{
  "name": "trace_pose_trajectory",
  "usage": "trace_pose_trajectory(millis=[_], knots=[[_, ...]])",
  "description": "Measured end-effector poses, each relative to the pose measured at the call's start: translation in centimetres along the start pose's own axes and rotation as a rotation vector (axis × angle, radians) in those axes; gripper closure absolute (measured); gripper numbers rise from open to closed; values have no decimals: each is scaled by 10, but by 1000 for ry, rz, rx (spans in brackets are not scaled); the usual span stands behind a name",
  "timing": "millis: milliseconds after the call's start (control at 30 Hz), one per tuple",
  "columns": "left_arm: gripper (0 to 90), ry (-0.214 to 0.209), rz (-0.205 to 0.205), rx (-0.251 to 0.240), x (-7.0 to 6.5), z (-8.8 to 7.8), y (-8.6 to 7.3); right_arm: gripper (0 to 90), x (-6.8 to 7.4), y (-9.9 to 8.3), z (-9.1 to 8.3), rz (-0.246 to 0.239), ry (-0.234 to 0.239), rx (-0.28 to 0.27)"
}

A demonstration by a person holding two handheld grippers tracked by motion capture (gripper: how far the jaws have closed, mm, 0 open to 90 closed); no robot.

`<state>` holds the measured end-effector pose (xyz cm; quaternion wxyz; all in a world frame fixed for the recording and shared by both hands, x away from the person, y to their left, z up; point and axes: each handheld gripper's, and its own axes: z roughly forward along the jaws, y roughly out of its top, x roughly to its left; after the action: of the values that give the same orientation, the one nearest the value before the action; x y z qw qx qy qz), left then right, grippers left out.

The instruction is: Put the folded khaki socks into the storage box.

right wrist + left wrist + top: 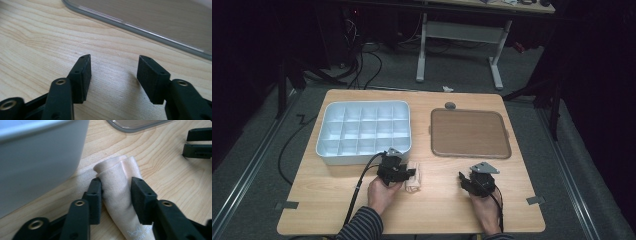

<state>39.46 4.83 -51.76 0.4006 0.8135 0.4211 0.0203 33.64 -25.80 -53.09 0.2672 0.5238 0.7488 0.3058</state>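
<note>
White bin [362, 127] crowds left tongs [116, 192]; rightward clear

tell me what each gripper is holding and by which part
The left gripper has its jaws on both sides of the rolled cream cloth, around its middle. The right gripper holds nothing; its jaws stand open.

My left tool [398, 172] is matte black with a grey three-cornered plate on top and a black cable trailing back past my dark, thin-striped sleeve [361, 226]. My right tool [477, 182] matches it. Up close I see blocky black pads [152, 75] and brass-ringed screw holes.
</note>
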Motion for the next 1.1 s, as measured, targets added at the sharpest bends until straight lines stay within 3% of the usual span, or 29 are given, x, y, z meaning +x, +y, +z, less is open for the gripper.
trace_pose_trajectory(millis=[133, 200, 1100], knots=[[696, 5, 29, 8, -3, -1, 2, 385, -7, 0, 1, 71, 33, 17], [706, -2, 27, 10, -2, -1, 2, 378, -5, 0, 1, 55, 23, 18], [723, -8, 86, -11, -8, -15, 2, 361, -4, -1, 0, 59, 27, 21]])
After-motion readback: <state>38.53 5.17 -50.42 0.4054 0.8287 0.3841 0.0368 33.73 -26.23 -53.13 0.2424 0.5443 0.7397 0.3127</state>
